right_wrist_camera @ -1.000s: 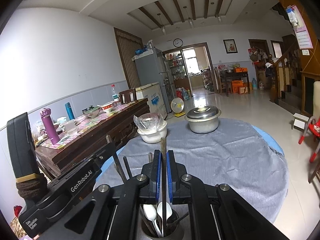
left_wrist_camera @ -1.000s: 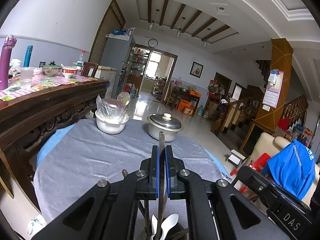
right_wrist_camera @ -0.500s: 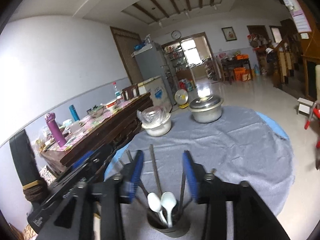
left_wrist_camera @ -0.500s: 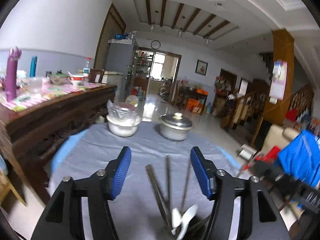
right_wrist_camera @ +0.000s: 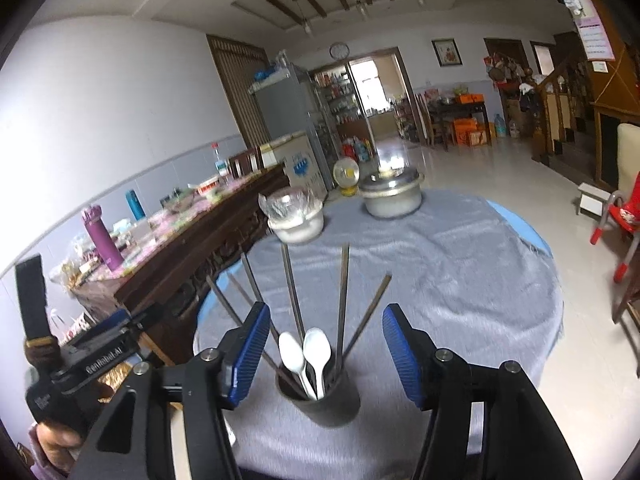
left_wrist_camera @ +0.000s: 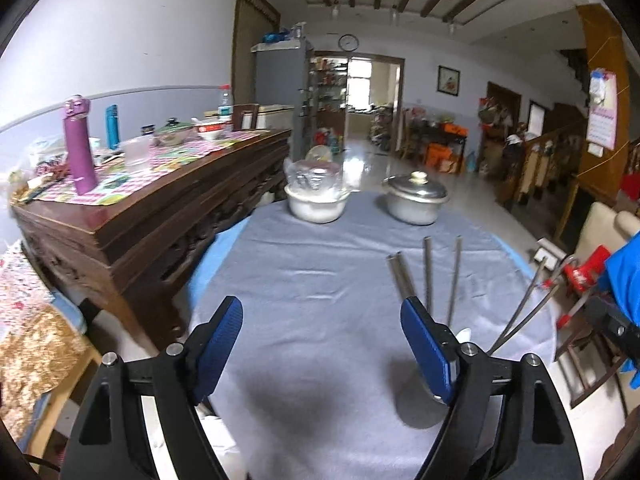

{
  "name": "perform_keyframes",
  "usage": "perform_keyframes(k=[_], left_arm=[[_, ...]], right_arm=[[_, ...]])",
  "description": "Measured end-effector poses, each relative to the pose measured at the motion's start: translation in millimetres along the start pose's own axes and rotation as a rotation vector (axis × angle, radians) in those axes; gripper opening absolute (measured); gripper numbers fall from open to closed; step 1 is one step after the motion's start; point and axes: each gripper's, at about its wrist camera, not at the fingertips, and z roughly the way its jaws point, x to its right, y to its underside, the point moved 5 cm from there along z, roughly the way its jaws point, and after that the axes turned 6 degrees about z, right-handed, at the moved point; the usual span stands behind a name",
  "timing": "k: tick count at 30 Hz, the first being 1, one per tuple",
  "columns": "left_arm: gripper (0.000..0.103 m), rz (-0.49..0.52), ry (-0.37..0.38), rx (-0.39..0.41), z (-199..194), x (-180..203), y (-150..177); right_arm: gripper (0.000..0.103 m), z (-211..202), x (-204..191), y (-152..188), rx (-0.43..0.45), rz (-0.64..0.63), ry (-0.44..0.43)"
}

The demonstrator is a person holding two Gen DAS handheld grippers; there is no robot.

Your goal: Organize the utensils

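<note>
A dark utensil cup stands on the grey-clothed round table. It holds two white spoons and several metal chopsticks. My right gripper is open and its jaws are still opening. The cup stands just beyond and between the blue pads, which touch nothing. My left gripper is also open and still opening, with only bare cloth between its fingers. In the left wrist view the chopsticks rise behind the right finger, which hides the cup. The left gripper's body shows at the lower left of the right wrist view.
A white bowl under plastic wrap and a lidded steel pot stand at the table's far side. A dark wooden sideboard with a purple bottle runs along the left. Red chairs stand on the floor to the right.
Both grippers were shut on an upright chopstick each and have opened, leaving the chopsticks in the cup. The left gripper has swung left, so the cup now sits behind its right finger.
</note>
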Motion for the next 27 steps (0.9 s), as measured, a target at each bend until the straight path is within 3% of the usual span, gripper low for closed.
perform_keyframes(k=[13,27], left_arm=[[0.084,0.013,-0.108,-0.068,-6.4,-18.8,19.7],[0.084,0.046,-0.121,-0.109,-13.2,-9.2,36.5]], right_arm=[[0.064,15.0,10.0,38.2,-0.132,0.016,0.117],[0.065,17.8,13.4,61.5,-0.187,0.025,0.133]])
